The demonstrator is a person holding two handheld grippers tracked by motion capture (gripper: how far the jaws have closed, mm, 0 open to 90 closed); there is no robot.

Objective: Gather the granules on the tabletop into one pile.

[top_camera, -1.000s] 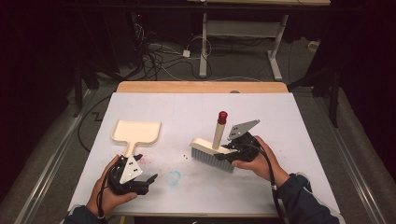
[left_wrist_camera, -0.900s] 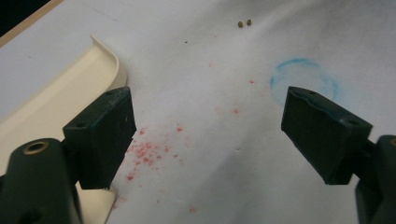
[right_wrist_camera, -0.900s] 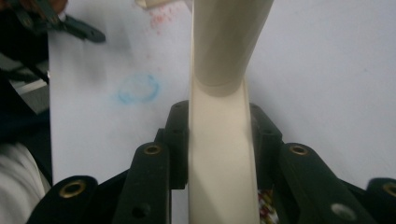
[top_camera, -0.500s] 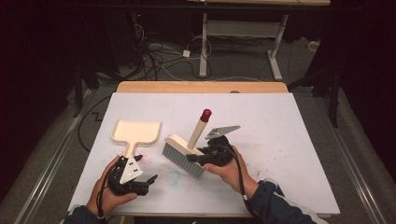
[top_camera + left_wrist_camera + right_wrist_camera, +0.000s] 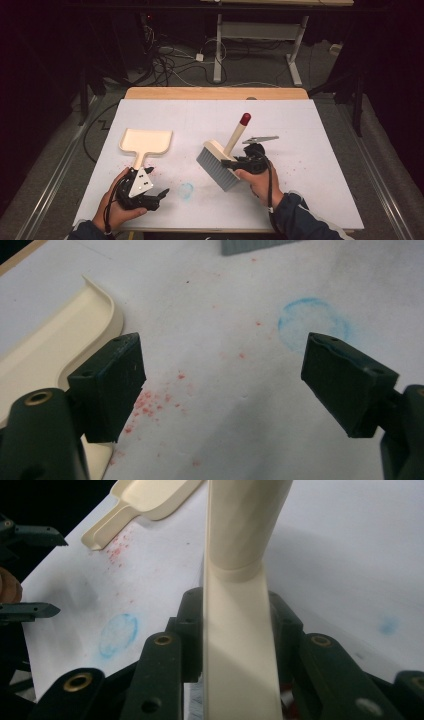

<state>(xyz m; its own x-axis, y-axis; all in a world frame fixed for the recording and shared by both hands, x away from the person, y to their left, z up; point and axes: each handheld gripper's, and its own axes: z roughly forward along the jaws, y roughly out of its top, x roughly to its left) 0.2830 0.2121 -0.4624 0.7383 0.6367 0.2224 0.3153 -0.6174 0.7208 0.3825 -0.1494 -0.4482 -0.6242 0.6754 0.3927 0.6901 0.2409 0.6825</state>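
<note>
My right gripper point(image 5: 234, 163) point(image 5: 237, 625) is shut on the cream handle of a hand brush point(image 5: 240, 630). The brush's grey bristles point(image 5: 217, 169) rest on the white table, and its red-tipped handle point(image 5: 244, 119) slants up and away. A cream dustpan point(image 5: 146, 141) point(image 5: 45, 360) lies flat at the left, handle toward me. My left gripper point(image 5: 159, 198) point(image 5: 225, 385) is open just in front of that handle, low over the table, nothing between its pads point(image 5: 112, 385). Red crumbs point(image 5: 150, 171) point(image 5: 150, 402) lie by the dustpan handle.
A blue smudge point(image 5: 186, 190) point(image 5: 312, 322) point(image 5: 119, 634) marks the white sheet between the grippers. More faint red specks point(image 5: 295, 165) lie to the right of the brush. A wooden strip point(image 5: 215, 93) edges the far side of the table; cables and desk legs lie on the floor beyond.
The right gripper swept the brush leftward across the table, then drew it back to the right. The left gripper and the dustpan stayed still.
</note>
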